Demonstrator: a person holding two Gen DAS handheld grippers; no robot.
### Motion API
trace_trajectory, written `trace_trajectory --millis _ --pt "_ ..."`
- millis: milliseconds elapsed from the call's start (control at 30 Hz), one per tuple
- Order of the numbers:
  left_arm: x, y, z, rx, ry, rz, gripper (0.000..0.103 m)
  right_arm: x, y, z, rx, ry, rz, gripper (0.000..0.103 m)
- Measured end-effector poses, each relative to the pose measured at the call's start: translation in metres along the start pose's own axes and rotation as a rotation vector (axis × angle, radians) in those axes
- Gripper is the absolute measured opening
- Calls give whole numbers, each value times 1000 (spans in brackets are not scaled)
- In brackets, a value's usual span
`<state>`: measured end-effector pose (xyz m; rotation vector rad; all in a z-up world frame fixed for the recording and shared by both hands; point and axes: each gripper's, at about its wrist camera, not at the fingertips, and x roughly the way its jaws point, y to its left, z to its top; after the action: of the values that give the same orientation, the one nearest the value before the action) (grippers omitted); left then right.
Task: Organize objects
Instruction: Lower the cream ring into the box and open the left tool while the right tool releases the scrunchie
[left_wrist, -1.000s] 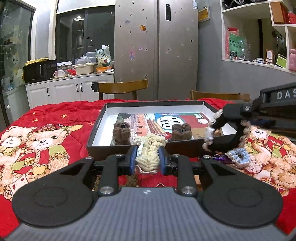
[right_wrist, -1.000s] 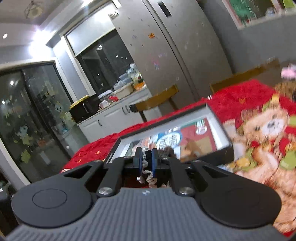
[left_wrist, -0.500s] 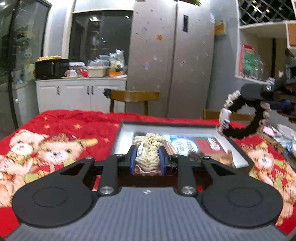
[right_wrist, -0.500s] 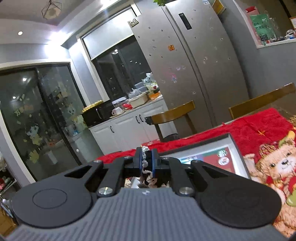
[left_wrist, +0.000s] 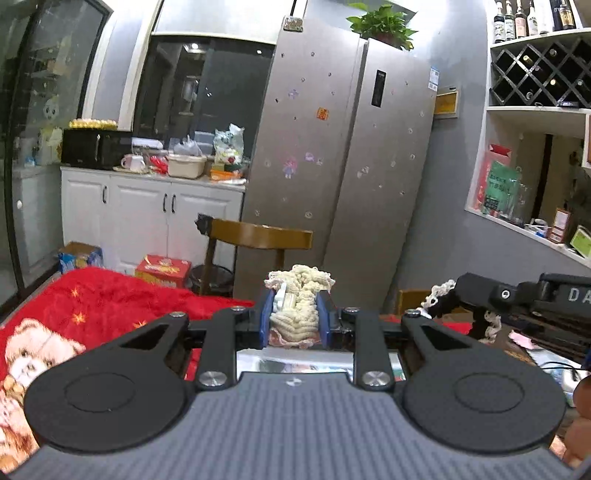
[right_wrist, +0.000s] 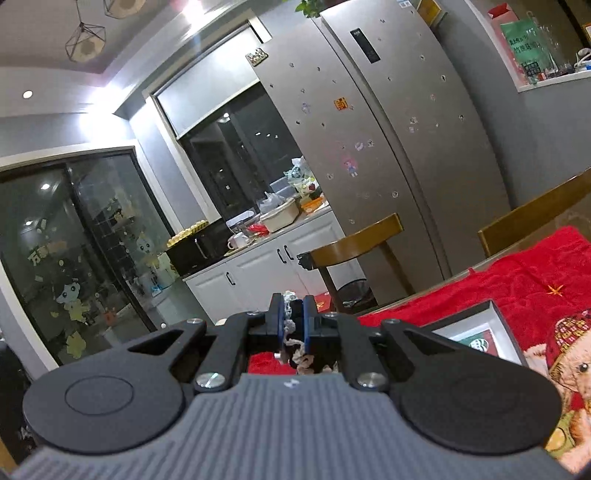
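While both grippers hang above the red blanket (right_wrist: 517, 280), the open box (right_wrist: 491, 328) lies below and ahead, the left gripper (left_wrist: 294, 317) clamped on cream knitting (left_wrist: 299, 299) and the right gripper (right_wrist: 293, 321) pinched shut on a dark crocheted piece (right_wrist: 295, 332).

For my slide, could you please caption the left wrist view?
Left claw shut on a cream knitted bundle, raised above the red blanket.

A cream-coloured knitted yarn piece (left_wrist: 299, 308), thick and bumpy, stands between two blue pads, which squeeze it from both sides; its loose top rises above them and a pinkish edge shows at its bottom. A black ring-shaped hair band with a cream crocheted trim (left_wrist: 487, 321) hangs in the air to the right of it. In the right wrist view, the same band (right_wrist: 293, 332) is pinched between pads, partly hidden.
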<state>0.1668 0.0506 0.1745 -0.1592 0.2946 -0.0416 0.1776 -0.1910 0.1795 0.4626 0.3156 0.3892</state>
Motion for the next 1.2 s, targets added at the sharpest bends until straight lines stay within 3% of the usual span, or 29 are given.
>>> trace_trajectory --millis 167,600,867,1200 --pt "31 6 -7 8 34 -52 29 31 -5 -13 36 28 -19 12" --pt "123 31 -68 0 305 25 29 89 -55 -48 82 181 -93 12" --pt "136 21 -85 79 328 52 29 104 -59 -68 92 246 -94 12" --pt "143 15 -94 141 331 75 29 106 -61 -75 80 262 -99 12"
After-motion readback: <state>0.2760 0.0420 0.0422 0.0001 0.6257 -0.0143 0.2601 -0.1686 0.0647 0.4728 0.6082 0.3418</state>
